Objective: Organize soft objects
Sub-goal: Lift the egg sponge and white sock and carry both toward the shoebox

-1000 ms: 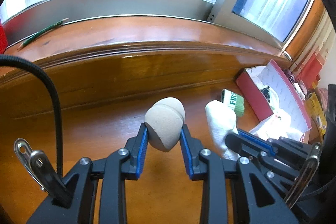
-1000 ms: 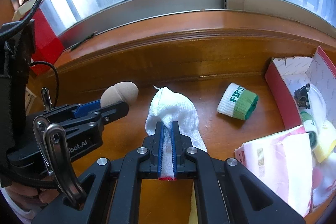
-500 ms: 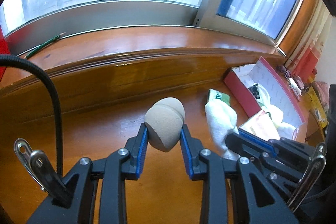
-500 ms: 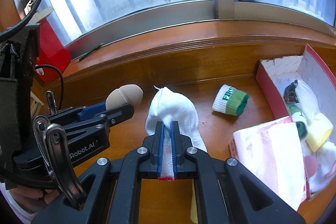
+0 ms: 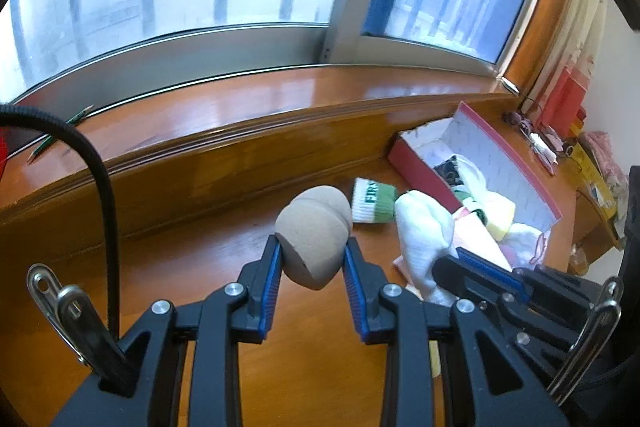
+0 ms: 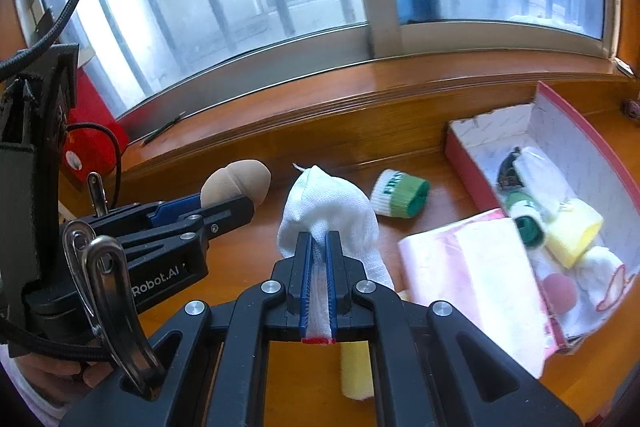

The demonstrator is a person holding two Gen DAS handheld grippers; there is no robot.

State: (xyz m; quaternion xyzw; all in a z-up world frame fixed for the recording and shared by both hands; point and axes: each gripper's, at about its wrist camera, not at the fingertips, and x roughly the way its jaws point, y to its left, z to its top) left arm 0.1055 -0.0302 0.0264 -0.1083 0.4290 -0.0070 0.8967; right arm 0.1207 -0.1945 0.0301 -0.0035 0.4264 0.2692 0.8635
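Observation:
My left gripper (image 5: 311, 247) is shut on a tan rolled sock (image 5: 314, 231), held above the wooden desk; the sock also shows in the right wrist view (image 6: 236, 183). My right gripper (image 6: 318, 239) is shut on a white sock (image 6: 328, 207), which also shows in the left wrist view (image 5: 424, 231). The two grippers are side by side, left of a red box (image 6: 460, 155) that holds several rolled socks. A green and white rolled sock (image 6: 400, 193) lies on the desk between the grippers and the box.
A pink and white folded cloth (image 6: 480, 275) lies against the box's near side. A yellow piece (image 6: 356, 367) lies under my right gripper. A wooden windowsill (image 5: 240, 107) with a pencil (image 5: 60, 131) runs behind. A red object (image 6: 92, 131) stands at far left.
Both grippers have risen and swung right with their socks still held. The red box and the green and white sock now show more fully.

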